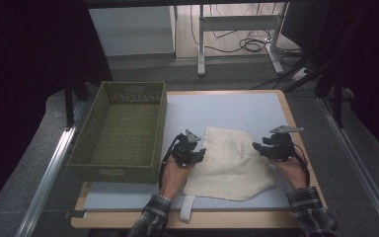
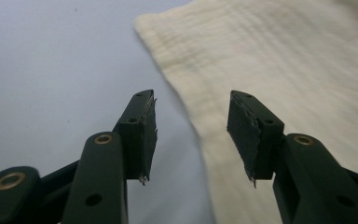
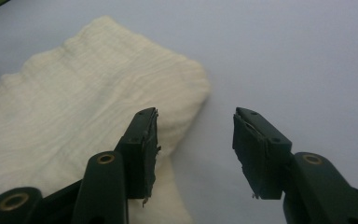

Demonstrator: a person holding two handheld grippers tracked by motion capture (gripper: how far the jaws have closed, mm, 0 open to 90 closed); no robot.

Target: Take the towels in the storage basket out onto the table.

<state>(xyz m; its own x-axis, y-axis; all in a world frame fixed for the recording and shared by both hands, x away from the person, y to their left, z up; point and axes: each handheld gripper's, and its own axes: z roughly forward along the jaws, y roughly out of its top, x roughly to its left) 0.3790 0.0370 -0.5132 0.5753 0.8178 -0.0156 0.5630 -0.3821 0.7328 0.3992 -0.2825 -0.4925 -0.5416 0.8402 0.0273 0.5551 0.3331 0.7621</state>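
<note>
**Two open tools flank a cream cloth on the tabletop**

A cream, crinkled cotton cloth [image 1: 230, 164] lies flat in the lower centre of the high view, on the pale blue-grey mat of the wood-edged tabletop [image 1: 237, 106]. Its shape is roughly four-sided and uneven; its long axis runs from the upper corner near the frame's middle down toward the lower edge, leaning slightly to the lower right, where a rounded lobe bulges out.

The left tool [image 1: 194, 154] sits at the cloth's left edge, held by a hand in a plaid sleeve. In the left gripper view its jaws stand apart with nothing between the pads, the cloth's edge running beneath the gap [image 2: 193, 133].

The right tool [image 1: 262, 147] hovers at the cloth's right edge. In the right gripper view its jaws are likewise spread and empty [image 3: 196, 149], with a rounded cloth corner just left of them.

An olive-green woven rectangular basket [image 1: 121, 129] stands at centre left, beside the cloth.
</note>
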